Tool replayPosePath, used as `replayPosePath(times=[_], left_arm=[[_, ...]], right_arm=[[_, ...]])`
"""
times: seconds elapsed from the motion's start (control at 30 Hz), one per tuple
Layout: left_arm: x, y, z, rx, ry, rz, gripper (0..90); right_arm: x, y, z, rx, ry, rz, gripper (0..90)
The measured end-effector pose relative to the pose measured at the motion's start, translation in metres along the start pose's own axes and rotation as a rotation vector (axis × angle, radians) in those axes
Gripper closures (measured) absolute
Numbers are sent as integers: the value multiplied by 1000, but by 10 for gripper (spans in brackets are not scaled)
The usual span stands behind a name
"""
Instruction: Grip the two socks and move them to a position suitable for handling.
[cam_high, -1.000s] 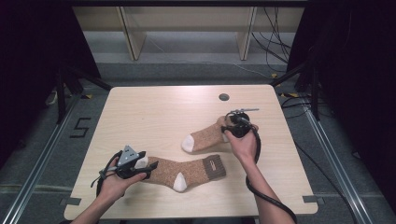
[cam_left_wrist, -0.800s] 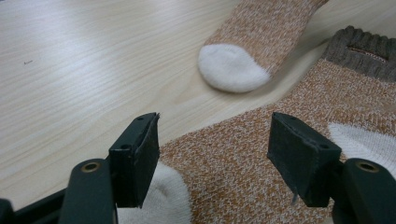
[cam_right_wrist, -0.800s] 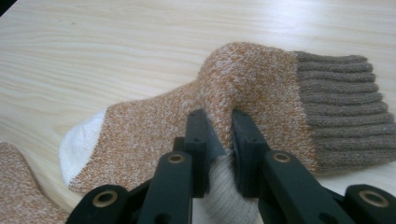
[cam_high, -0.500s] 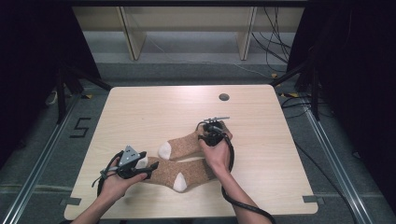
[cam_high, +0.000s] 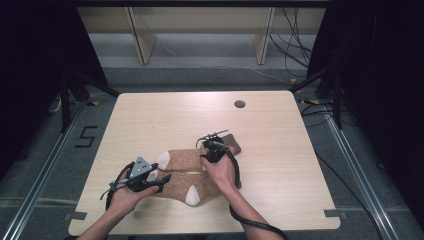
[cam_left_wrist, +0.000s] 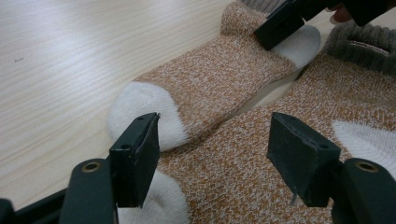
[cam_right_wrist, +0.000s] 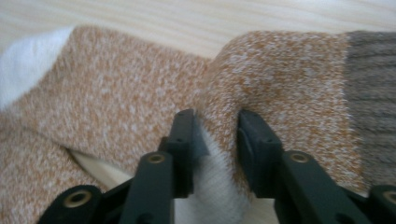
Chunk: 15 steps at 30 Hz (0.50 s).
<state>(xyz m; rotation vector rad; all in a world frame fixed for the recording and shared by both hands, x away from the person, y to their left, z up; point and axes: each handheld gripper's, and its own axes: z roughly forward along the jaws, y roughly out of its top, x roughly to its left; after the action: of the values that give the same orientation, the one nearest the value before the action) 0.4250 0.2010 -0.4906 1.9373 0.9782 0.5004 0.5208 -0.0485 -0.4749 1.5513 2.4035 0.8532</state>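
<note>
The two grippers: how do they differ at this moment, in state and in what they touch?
The right gripper has its jaws nearly shut, pinching a white-heeled fold of the far sock; the left gripper has its jaws wide open, hovering over the near sock without gripping it. In the high view, the left one is at the socks' toe end, the right one nearer the grey cuffs. Both are hand-held, with black jaws.

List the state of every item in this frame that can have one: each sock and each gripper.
Far sock: flat on the table, pinched at its white heel, white toe pointing left.
Near sock: lying flat, its upper edge meeting the far sock.
Right gripper: shut on the far sock's heel.
Left gripper: open, jaws standing apart over the near sock's toe end.
</note>
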Motion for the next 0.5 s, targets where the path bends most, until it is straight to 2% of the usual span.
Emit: replayPosePath(times=[0.03, 0.07, 0.1, 0.13, 0.17, 0.2, 0.23, 0.27, 0.3, 0.33, 0.37, 0.4, 0.43, 0.47, 0.5], left_arm=[[0, 0, 0, 0, 1, 0, 333], [0, 0, -1, -10, 5, -10, 333], [1, 0, -2, -14, 3, -12, 330], [2, 1, -3, -21, 13, -13, 324], [3, 1, -4, -29, 16, -20, 312], [4, 2, -4, -35, 20, -25, 299], [6, 2, -6, -40, 38, -29, 287], [8, 3, -7, -51, 43, -38, 267], [10, 4, -8, -54, 56, -41, 247], [11, 4, -9, -62, 66, -50, 232], [12, 5, -11, -72, 77, -61, 217], [14, 5, -12, -79, 85, -64, 192], [16, 5, -14, -89, 91, -72, 192], [18, 5, -15, -105, 103, -83, 186], [19, 5, -16, -113, 111, -88, 182]], right_arm=[[-1, 0, -2, -5, 19, -28, 563], [-1, 0, -2, -5, 19, -28, 563], [-3, 1, -6, -19, 30, -52, 499], [-6, 1, -12, -32, 49, -59, 457], [-9, 0, -21, -54, 49, -67, 426], [-15, -1, -30, -93, 48, -93, 393], [-19, -2, -39, -99, 46, -94, 367], [-29, -5, -52, -134, 43, -98, 350], [-40, -7, -62, -162, 37, -127, 346], [-51, -12, -72, -183, 47, -102, 347], [-59, -16, -80, -198, 43, -103, 352], [-79, -31, -96, -239, 54, -17, 368], [-79, -31, -96, -239, 54, -17, 368], [-88, -40, -102, -255, 69, 28, 368], [-101, -50, -106, -273, 65, 42, 370]])
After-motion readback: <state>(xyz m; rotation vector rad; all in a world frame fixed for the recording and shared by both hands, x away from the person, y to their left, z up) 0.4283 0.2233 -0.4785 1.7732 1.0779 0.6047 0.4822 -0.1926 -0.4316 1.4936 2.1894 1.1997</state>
